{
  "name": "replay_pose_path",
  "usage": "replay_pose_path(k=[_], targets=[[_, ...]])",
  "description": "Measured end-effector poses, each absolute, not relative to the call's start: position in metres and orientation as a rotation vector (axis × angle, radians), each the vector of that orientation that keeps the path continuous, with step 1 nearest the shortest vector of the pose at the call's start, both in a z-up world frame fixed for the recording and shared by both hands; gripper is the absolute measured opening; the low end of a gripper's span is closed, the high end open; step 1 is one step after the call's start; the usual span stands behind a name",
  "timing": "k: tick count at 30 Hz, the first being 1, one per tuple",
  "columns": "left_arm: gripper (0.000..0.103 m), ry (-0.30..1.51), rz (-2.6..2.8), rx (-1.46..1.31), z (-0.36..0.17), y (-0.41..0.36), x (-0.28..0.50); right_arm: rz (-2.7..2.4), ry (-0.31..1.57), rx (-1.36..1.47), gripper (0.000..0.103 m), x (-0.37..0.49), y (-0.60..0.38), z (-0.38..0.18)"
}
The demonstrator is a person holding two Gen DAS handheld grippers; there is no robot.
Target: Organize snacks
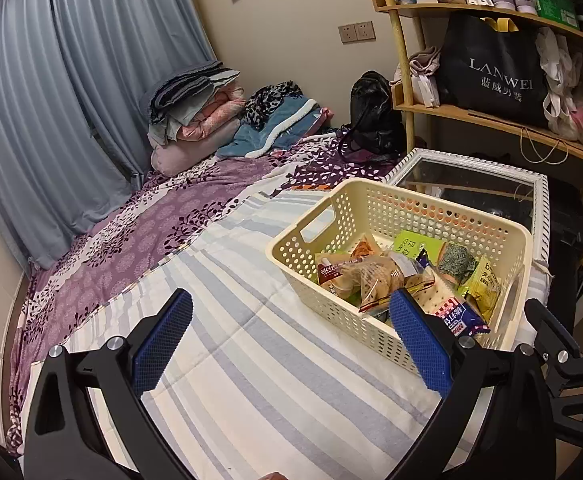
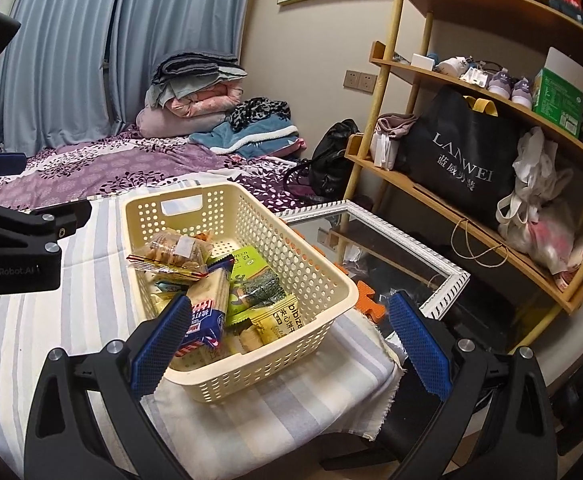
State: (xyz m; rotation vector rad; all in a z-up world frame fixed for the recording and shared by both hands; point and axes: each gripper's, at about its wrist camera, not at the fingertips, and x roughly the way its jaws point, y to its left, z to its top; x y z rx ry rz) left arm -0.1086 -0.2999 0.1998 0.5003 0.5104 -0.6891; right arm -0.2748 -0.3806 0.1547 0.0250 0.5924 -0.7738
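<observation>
Filling the cream basket [image 2: 247, 364], the snacks [image 2: 227, 292] lie heaped, a cracker pack [image 2: 207, 312] leaning on top. Basket sits on a striped cloth [image 1: 251, 380] beside a white frame [image 2: 443, 280]. Left gripper [image 1: 287, 340] and right gripper [image 2: 287, 340] both gape wide, holding nothing.

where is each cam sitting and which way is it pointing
Left wrist: on the left hand-held gripper, low over the striped cloth, facing the basket from its left; its open blue fingers show.
Right wrist: on the right hand-held gripper, facing the basket's near right corner; open fingers, plus part of the left hand-held gripper at the left edge.
Shared: basket of snacks, bed, shelf.
</observation>
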Motion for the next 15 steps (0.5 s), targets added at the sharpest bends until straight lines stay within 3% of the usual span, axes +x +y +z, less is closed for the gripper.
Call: replay_pose_path(k=[15], targets=[[0.1, 0.509, -0.697, 0.544, 0.1927, -0.3065, -0.1132, -0.762, 0.616, 0.042, 0.098, -0.2731, -0.385, 0.1493]])
